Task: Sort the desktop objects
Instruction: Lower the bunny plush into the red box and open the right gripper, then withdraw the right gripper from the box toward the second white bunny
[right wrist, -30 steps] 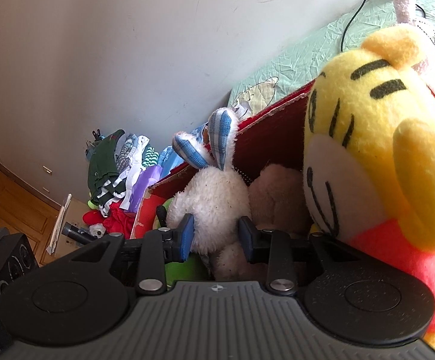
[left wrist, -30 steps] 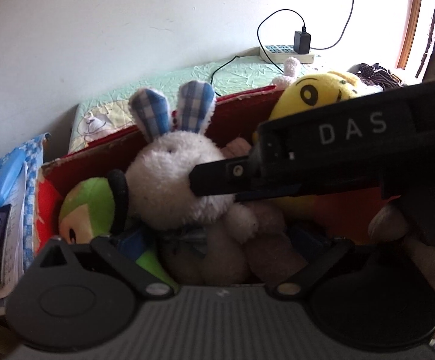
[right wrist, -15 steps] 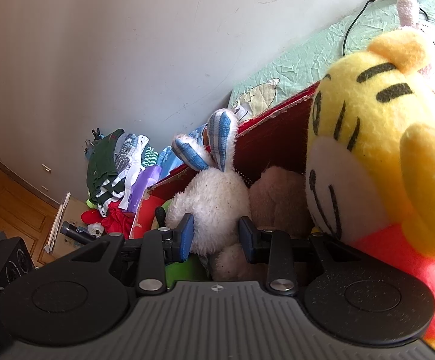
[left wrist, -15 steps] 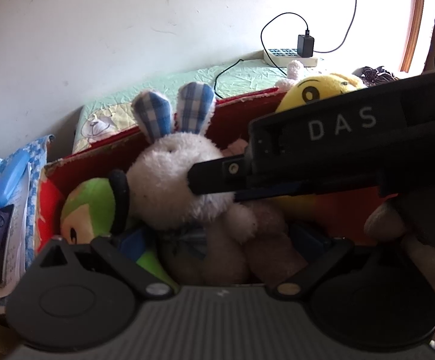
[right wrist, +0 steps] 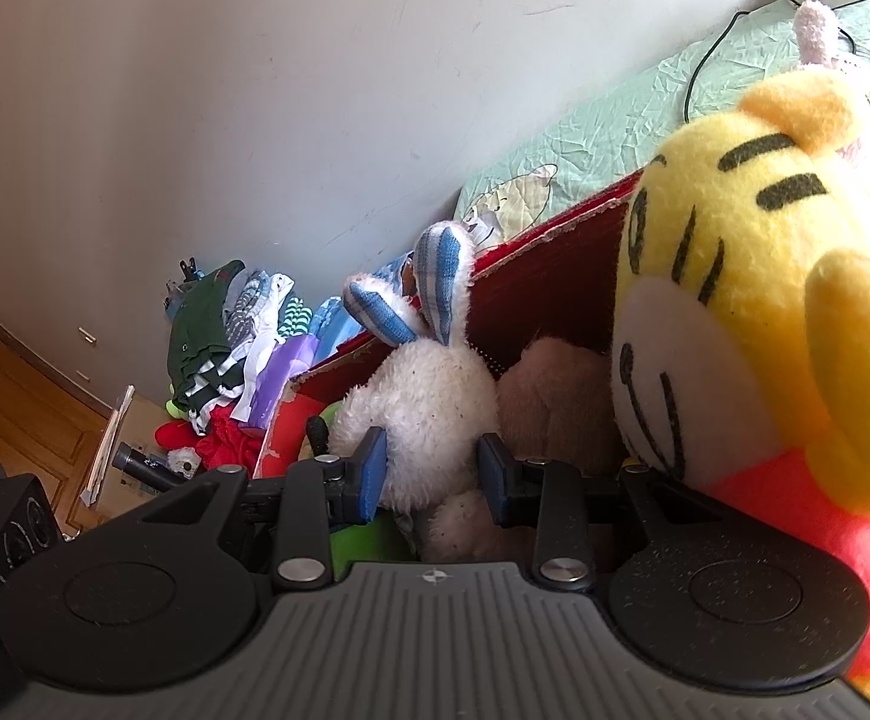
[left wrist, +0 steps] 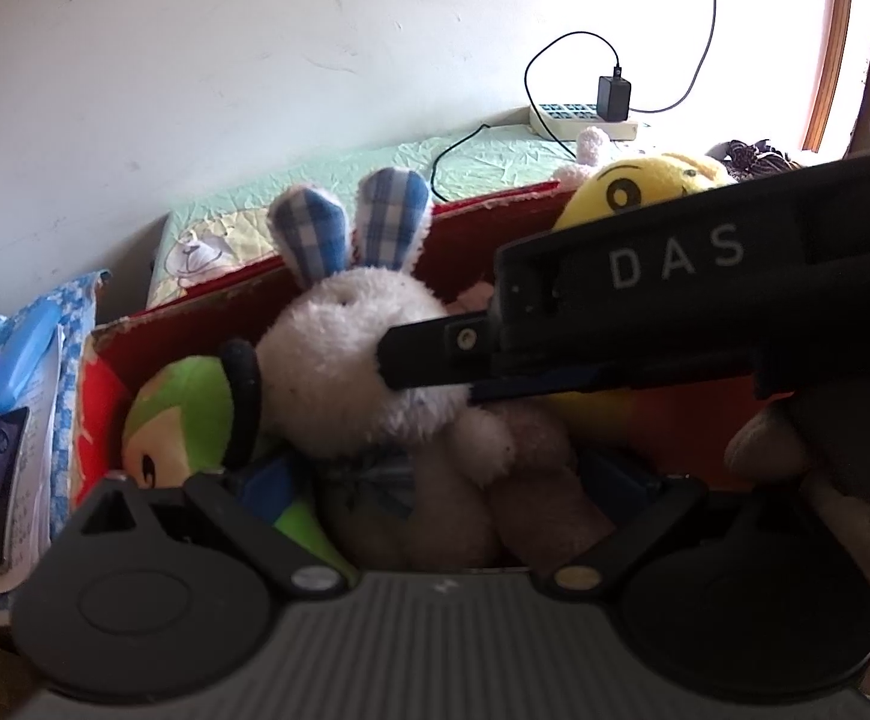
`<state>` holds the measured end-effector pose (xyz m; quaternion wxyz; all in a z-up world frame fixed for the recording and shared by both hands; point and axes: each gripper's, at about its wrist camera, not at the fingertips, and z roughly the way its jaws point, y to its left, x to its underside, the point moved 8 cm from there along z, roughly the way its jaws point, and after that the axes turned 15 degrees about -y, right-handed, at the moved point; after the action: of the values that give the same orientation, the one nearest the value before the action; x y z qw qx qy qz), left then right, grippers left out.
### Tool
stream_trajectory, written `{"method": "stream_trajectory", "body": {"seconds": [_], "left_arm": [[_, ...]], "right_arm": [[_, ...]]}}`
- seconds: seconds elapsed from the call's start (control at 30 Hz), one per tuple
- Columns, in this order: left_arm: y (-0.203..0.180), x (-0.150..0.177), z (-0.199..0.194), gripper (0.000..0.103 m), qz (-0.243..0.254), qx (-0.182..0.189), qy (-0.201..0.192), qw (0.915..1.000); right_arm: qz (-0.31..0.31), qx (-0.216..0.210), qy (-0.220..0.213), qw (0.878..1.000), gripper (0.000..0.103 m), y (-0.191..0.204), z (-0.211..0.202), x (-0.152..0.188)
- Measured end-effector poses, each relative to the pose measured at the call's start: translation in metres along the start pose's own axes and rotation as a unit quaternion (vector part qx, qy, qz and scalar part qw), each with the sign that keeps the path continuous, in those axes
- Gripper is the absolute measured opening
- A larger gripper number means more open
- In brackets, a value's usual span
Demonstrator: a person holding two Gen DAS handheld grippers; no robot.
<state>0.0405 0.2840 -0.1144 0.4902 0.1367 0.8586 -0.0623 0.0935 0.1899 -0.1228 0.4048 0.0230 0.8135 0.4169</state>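
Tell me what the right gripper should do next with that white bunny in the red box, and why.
Probably close the right gripper on the white bunny. Its blue pads already sit on either side of the bunny's body inside the red box, with a little gap left. The left gripper is wide open and holds nothing.

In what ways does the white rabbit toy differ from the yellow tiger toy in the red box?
The white rabbit toy has shaggy white fur and blue checked ears; the yellow tiger toy has smooth yellow fur with black stripes and a red body. The rabbit sits low in the red box, while the tiger rises above its rim. The right gripper brackets the rabbit, not the tiger. Both are plush toys in that box.
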Motion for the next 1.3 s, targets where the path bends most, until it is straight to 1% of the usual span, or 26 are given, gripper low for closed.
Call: {"method": "stream_trajectory", "body": {"seconds": [0.6,0.77,0.83,0.9,0.93,1.0,1.13,1.17,1.2,1.3], "left_arm": [[-0.002,0.0,-0.001,0.099,0.004,-0.001,0.0,1.0],[-0.003,-0.001,-0.003,0.099,0.007,0.001,0.003,1.0],[-0.002,-0.003,-0.005,0.099,-0.001,0.001,0.0,1.0],[-0.002,-0.006,-0.011,0.098,-0.002,-0.01,-0.002,0.9999],[-0.003,-0.009,-0.016,0.097,0.0,-0.02,-0.008,0.9998],[-0.006,-0.018,-0.028,0.1,-0.006,-0.032,-0.03,0.999],[-0.013,-0.034,-0.045,0.1,-0.039,-0.06,-0.051,0.9961],[-0.017,-0.037,-0.049,0.1,-0.051,-0.064,-0.058,0.995],[-0.02,-0.038,-0.054,0.1,-0.061,-0.066,-0.06,0.9942],[-0.033,-0.044,-0.051,0.1,-0.079,-0.063,-0.055,0.9934]], "right_arm": [[0.004,-0.004,-0.01,1.0,0.037,0.0,-0.001,0.0],[0.014,-0.02,-0.003,1.0,0.042,-0.001,-0.001,-0.002],[0.02,-0.032,-0.002,0.999,0.043,0.0,-0.004,-0.002],[0.026,-0.044,0.001,0.999,0.043,-0.001,-0.008,-0.004],[0.039,-0.056,0.0,0.998,0.042,-0.001,-0.014,-0.008],[0.059,-0.087,-0.008,0.994,0.042,-0.001,-0.029,-0.021],[0.055,-0.126,-0.033,0.99,0.042,-0.002,-0.063,-0.062],[0.053,-0.127,-0.041,0.99,0.042,-0.007,-0.071,-0.074],[0.048,-0.116,-0.046,0.991,0.042,-0.014,-0.076,-0.086],[0.024,-0.052,-0.05,0.997,0.043,-0.051,-0.079,-0.121]]}}
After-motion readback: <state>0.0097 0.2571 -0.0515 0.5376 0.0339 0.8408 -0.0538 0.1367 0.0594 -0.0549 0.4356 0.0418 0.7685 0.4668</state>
